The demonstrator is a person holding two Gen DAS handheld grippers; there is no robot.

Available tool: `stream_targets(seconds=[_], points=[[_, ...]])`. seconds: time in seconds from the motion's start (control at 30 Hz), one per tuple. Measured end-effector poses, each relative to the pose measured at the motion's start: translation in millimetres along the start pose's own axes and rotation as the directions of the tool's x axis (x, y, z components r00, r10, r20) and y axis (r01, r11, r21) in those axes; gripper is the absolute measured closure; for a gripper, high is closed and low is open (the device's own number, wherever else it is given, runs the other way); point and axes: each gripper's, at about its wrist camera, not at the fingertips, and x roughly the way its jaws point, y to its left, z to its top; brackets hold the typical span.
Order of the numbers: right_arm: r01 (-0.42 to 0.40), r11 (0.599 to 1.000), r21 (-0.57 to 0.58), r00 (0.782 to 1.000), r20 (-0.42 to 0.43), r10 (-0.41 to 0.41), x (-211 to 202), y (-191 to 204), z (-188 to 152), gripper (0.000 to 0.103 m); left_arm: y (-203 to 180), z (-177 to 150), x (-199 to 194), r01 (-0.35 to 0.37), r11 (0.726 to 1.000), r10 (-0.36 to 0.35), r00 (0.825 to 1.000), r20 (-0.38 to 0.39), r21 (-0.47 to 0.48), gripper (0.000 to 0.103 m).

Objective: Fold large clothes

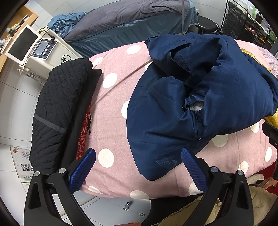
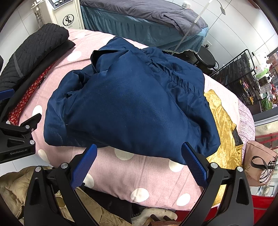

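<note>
The left gripper (image 1: 138, 166) and right gripper (image 2: 139, 162) are held wide apart, nothing between the jaws. A pink polka-dot cover (image 1: 111, 121) is spread over the bench. On it the navy jacket (image 2: 132, 104) is bunched mid-surface; no clear long axis can be told. A black quilted garment (image 1: 59, 107) is stacked at the left edge. Beyond, a grey-covered bed (image 2: 139, 10) is seen.
</note>
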Motion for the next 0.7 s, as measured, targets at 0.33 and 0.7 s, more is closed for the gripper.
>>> stream_targets(seconds=[0.33, 0.7], points=[[-0.002, 1.000, -0.003, 1.000, -0.005, 0.002, 1.6, 1.0, -1.7, 0.007, 0.0, -1.0, 0.1, -0.002, 1.000, 0.002, 1.000, -0.006, 0.000, 0.006], [0.001, 1.000, -0.004, 1.000, -0.006, -0.001, 2.1, 1.3, -1.2, 0.007, 0.2, -0.7, 0.2, -0.003, 1.000, 0.003, 1.000, -0.007, -0.003, 0.006]])
